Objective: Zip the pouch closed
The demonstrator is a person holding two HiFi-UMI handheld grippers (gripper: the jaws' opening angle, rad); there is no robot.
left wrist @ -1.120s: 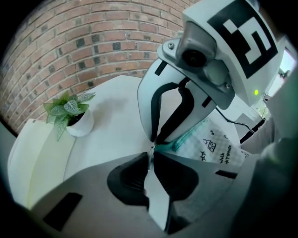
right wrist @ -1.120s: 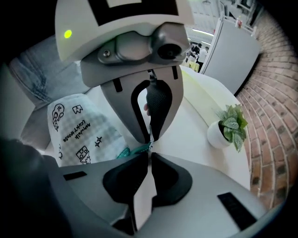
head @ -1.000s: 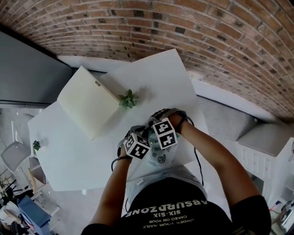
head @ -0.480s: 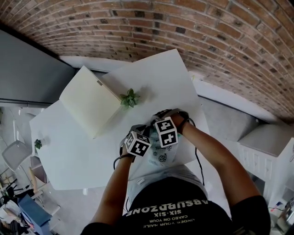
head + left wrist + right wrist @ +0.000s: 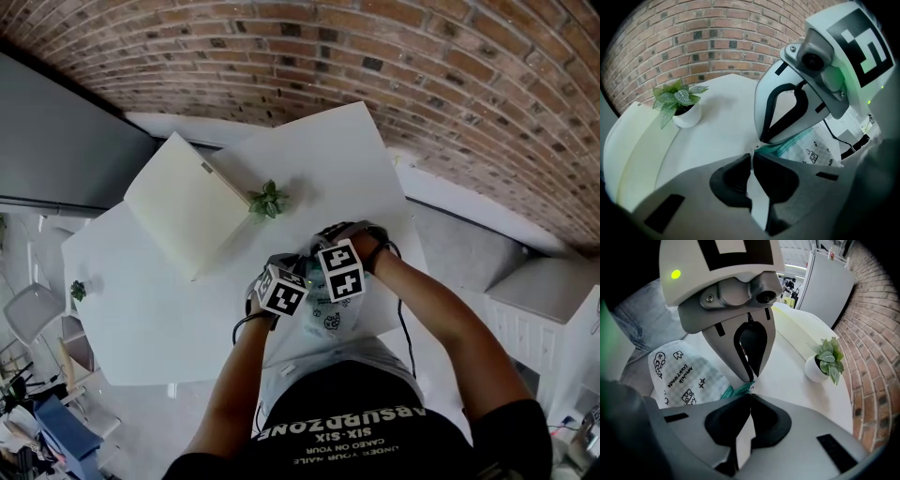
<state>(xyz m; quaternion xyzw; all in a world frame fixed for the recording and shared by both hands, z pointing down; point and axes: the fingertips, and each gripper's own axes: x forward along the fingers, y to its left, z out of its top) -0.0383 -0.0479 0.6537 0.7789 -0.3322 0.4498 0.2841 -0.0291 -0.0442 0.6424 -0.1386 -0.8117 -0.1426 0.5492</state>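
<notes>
Pouch point(image 5: 333, 323) and grippers sit at the near edge of the white table point(image 5: 169, 309), right in front of the person. The pouch lies flat, pale with small black doodles, and its teal zipper point(image 5: 787, 144) runs along the edge that faces the grippers. The left gripper point(image 5: 752, 153) and the right gripper point(image 5: 750, 393) point steeply down and meet tip to tip at one end of that zipper.

In the left gripper view the jaws have just been closing. Their tips now pinch a small light bit at the zipper's end, with only a sliver of gap further back. In the right gripper view the jaws are pressed together, with the teal tape running into their tips. Whether either one has the pull tab or only the fabric end is hard to make out from these angles.

Compared with a second ago, both hands are in the same spot over the pouch, and the left marker cube seems to have rolled a touch. A small potted plant point(image 5: 267, 202) and a cream box point(image 5: 183, 216) stand farther back on the table, well apart from the pouch.
</notes>
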